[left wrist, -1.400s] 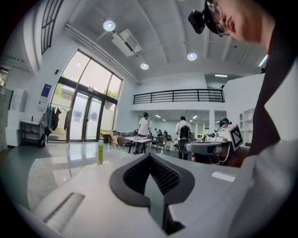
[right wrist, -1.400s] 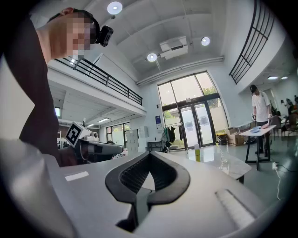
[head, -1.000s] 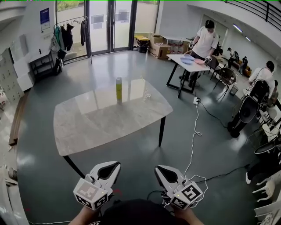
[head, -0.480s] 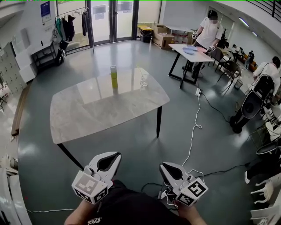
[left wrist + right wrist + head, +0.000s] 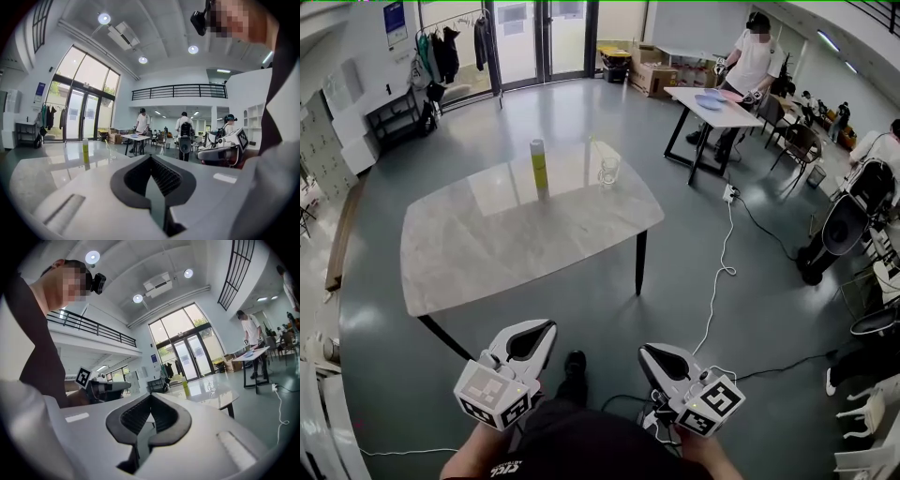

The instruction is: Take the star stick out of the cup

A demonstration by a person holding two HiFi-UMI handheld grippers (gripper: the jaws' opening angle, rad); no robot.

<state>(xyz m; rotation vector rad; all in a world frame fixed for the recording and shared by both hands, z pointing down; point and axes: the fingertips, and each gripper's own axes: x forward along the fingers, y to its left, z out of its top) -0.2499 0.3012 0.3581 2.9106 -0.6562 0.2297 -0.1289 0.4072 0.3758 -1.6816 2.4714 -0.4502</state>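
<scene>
A clear glass cup (image 5: 607,172) stands near the far edge of the marble table (image 5: 487,244), with a thin stick leaning out of it; its star end is too small to make out. Left of the cup stands a tall yellow-green cylinder (image 5: 538,161). My left gripper (image 5: 544,330) and right gripper (image 5: 649,352) hang low in front of me, well short of the table, both shut with nothing in them. From the left gripper (image 5: 150,157) view the cup (image 5: 111,154) is far off and tiny. The right gripper (image 5: 150,395) view shows the cup (image 5: 209,387) on the table's end.
A white cable (image 5: 719,272) snakes over the floor right of the table. At the back right a person (image 5: 754,56) stands by a white table (image 5: 722,111) with blue dishes. Chairs and a fan (image 5: 844,230) line the right side. My shoe (image 5: 574,364) shows between the grippers.
The view has moved closer to the marble table and tilted down a little. A shoe has come into sight between the grippers. Both grippers stay shut and low.
</scene>
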